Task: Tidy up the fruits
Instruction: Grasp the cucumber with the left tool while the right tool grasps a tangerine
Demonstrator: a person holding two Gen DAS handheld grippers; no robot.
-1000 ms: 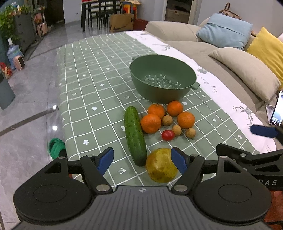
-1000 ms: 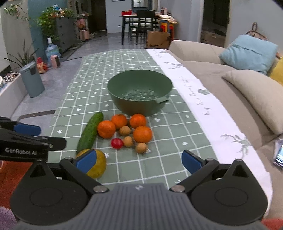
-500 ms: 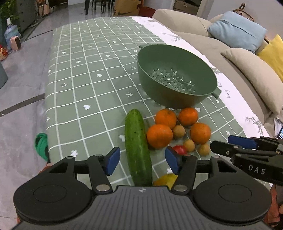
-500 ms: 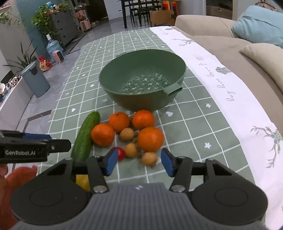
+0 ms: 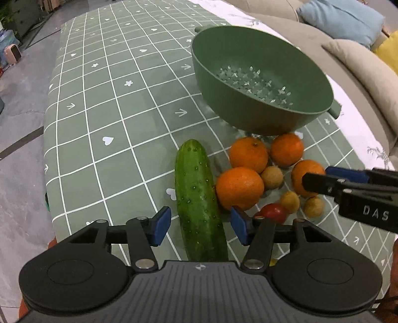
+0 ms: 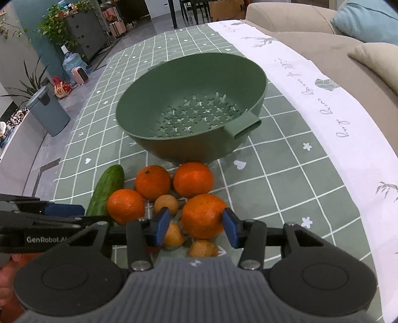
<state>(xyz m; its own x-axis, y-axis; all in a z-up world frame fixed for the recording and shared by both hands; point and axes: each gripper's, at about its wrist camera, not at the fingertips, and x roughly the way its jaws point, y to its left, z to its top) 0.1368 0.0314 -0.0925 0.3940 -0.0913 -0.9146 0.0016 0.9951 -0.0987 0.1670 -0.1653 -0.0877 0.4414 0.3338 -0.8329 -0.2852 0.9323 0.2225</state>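
Left gripper [image 5: 201, 224] fingers apart, straddling cucumber [image 5: 196, 198] on green cloth. Right gripper [image 6: 196, 227] fingers apart, flanking nearest orange [image 6: 202, 215] before empty colander [image 6: 191, 109]. Cucumber stiff, waxy (likely slippery): grip mid-length. Orange firm, rolls: squeeze across middle.

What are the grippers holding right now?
Nothing yet. The left gripper is open around the cucumber; the right gripper is open around an orange.

Beige sofa [image 6: 311, 32] with cushions (blue, tan) beside grey tiled floor [image 5: 20, 119], potted plants [image 6: 57, 22]
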